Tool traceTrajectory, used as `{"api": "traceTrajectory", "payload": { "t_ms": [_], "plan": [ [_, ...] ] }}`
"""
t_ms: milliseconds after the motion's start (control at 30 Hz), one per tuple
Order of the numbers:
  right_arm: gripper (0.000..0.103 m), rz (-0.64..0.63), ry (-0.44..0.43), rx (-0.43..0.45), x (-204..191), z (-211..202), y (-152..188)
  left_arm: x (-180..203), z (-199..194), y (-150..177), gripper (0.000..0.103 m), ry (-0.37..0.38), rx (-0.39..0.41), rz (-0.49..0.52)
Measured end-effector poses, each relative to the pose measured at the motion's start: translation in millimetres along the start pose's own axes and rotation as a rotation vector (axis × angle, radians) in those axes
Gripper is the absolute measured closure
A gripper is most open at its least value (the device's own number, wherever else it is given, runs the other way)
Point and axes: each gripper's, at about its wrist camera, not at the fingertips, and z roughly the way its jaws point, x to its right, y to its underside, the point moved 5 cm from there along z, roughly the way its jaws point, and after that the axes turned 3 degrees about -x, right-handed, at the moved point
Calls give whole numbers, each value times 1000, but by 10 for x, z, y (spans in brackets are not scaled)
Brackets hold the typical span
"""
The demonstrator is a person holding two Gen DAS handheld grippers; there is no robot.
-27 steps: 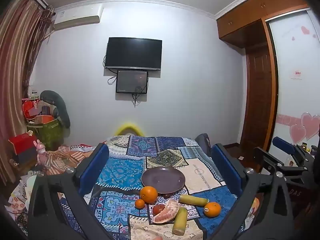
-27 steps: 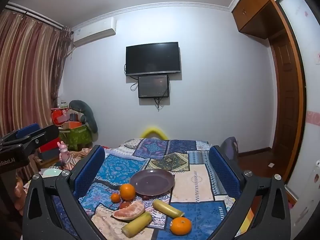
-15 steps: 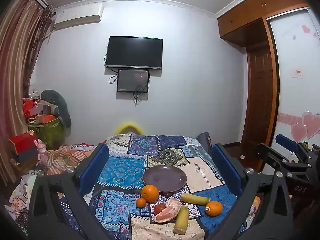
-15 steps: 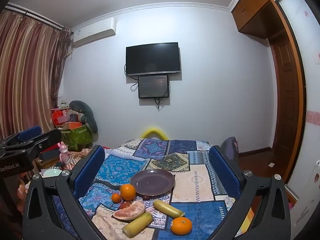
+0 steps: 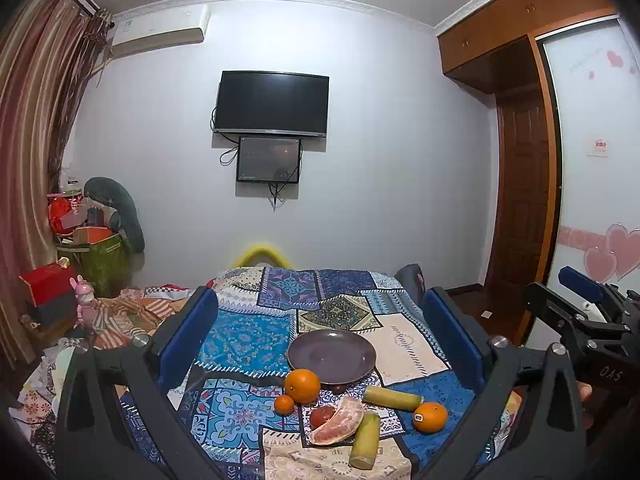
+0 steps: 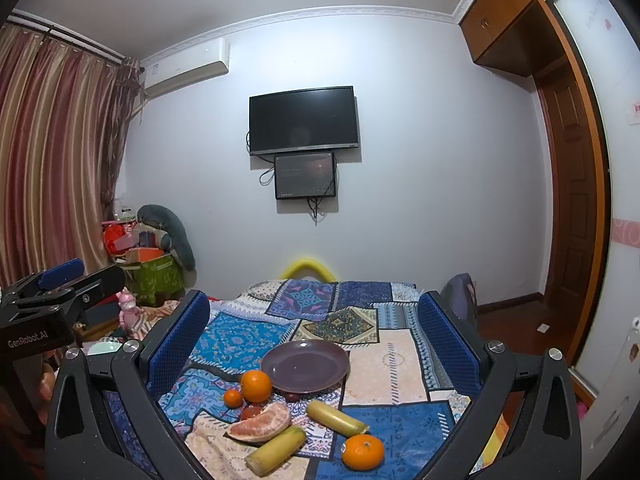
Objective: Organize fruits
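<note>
Both grippers held above the near end of a bed (image 5: 248, 336) covered with a patchwork cloth; nothing is gripped.

Left gripper (image 5: 320, 332): jaws fully apart, blue pads at lower left and lower right of the left wrist view, nothing between them but the scene beyond. Right gripper (image 6: 314, 332): jaws likewise wide apart and empty. Each gripper also shows in the other's view: the right one at the right edge of the left wrist view, the left one at the left edge of the right wrist view.

Fruit, all on the cloth, lower centre of both views:
- purple plate (image 5: 332, 356) (image 6: 306, 366), nothing on it.
- large orange (image 5: 302, 386) (image 6: 256, 386) touching the plate's near-left rim.
- small orange (image 5: 284, 404) (image 6: 233, 397) just left of and below the large one.
- red fruit (image 5: 322, 416), partly hidden behind a peeled citrus segment (image 5: 338, 426) (image 6: 262, 426).
- two yellow-green stalk pieces: one (image 5: 392, 398) (image 6: 336, 418) lying across, right of the segment; the other (image 5: 365, 440) (image 6: 276, 450) nearer the camera, its end beside the segment.
- stickered orange (image 5: 430, 417) (image 6: 363, 451) lower right, apart from the rest.

A small dark fruit sits under the plate's near rim; kind not discernible.

Background: wall television (image 5: 272, 106) upper centre, smaller screen beneath it.
</note>
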Motion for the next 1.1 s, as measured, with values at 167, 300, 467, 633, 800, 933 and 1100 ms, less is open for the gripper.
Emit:
{"api": "traceTrajectory", "payload": {
  "t_ms": [167, 300, 467, 633, 800, 933, 1100],
  "plan": [
    [0, -2, 3, 0, 0, 1, -9, 12, 16, -2, 0, -6, 2, 10],
    [0, 2, -1, 1, 4, -2, -19, 17, 19, 5, 0, -5, 2, 10],
    [0, -1, -1, -2, 4, 3, -15, 14, 14, -2, 0, -5, 3, 12],
    [0, 1, -3, -2, -1, -1, -18, 32, 9, -20, 0, 2, 0, 11],
    [0, 0, -2, -2, 1, -7, -23, 60, -7, -32, 0, 8, 4, 20],
    [0, -3, -3, -1, 1, -12, -27, 70, -13, -41, 0, 6, 10, 26],
    [0, -4, -5, 0, 0, -7, -32, 82, -9, -39, 0, 7, 6, 25]
  ]
}}
